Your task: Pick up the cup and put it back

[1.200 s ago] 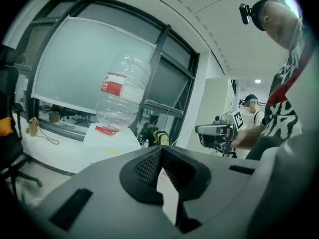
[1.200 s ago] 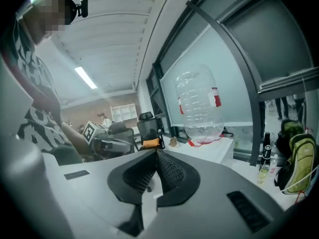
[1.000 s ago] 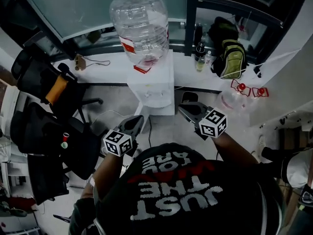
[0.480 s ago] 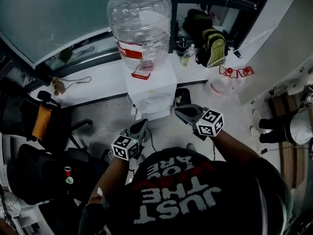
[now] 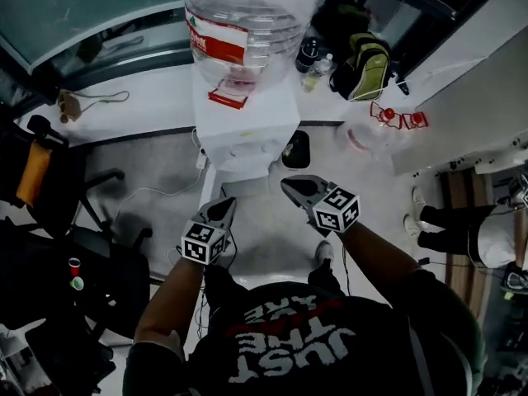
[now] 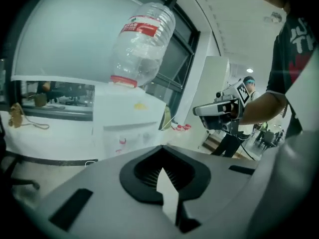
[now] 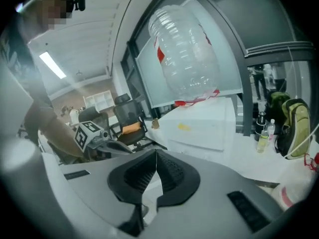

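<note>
A white water dispenser with an upturned clear bottle stands straight ahead. No cup shows clearly in any view. My left gripper hangs over the floor just before the dispenser's foot, jaws shut and empty. My right gripper is level with it to the right, its pads closed together with nothing between them. In the left gripper view the closed jaws point at the dispenser, with the right gripper off to the side. The right gripper view shows its jaws shut and the left gripper beyond.
Black office chairs crowd the left side. A green backpack and small bottles sit on the white ledge behind. A dark object lies beside the dispenser's foot. Another person's legs are at the right.
Both grippers have come down and sit lower before the dispenser. The head view has shifted, so the dispenser and bottle now look larger and higher in the frame.
</note>
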### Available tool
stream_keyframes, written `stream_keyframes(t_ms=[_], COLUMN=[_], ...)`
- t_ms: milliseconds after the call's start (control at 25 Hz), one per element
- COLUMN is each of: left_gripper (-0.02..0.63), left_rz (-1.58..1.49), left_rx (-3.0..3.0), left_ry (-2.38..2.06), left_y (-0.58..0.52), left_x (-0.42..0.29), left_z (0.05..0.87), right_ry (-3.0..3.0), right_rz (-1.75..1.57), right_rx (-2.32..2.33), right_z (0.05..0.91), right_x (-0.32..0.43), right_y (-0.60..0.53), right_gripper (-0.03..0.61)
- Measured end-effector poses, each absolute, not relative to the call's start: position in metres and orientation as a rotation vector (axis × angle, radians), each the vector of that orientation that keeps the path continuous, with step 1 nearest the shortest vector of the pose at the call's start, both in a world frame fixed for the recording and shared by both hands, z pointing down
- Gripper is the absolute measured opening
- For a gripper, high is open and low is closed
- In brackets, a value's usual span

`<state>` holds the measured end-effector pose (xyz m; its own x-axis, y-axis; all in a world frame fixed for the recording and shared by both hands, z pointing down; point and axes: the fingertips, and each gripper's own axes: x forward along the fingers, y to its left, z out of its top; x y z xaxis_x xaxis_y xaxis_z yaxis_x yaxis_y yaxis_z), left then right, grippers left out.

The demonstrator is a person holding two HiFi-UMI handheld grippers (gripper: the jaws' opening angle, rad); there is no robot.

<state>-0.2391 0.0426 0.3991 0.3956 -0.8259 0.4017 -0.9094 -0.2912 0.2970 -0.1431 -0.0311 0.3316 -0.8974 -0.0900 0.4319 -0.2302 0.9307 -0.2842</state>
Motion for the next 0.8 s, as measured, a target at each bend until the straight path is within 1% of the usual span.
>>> stream_keyframes(t_ms=[240, 360, 560, 800], left_gripper=[-0.003, -0.003, -0.003, -0.003], left_rz=[0.206, 0.262, 0.473, 0.763], left_rx=[2.02, 2.008, 2.008, 2.031], left_ry=[-1.612, -1.63, -1.62, -1.633], left_y=[-0.01, -0.039, -0.072, -0.104], left_x=[-0.194, -0.178, -0.17, -0.18], left_z=[0.496, 0.557, 0.664, 0.784], right_ry=[-2.691, -2.712, -2.733, -2.747], right_rz=[0.38, 0.359, 0.413, 0.422], right_rx=[0.11, 0.091, 0.169, 0.15], right_z=[0.436, 0.484, 0.574, 0.671], right_x=[-0.114, -0.102, -0.085, -0.09], right_y=[-0.073, -0.094, -0.119, -0.126], right_gripper=[0.034, 0.034, 0.034, 0.034])
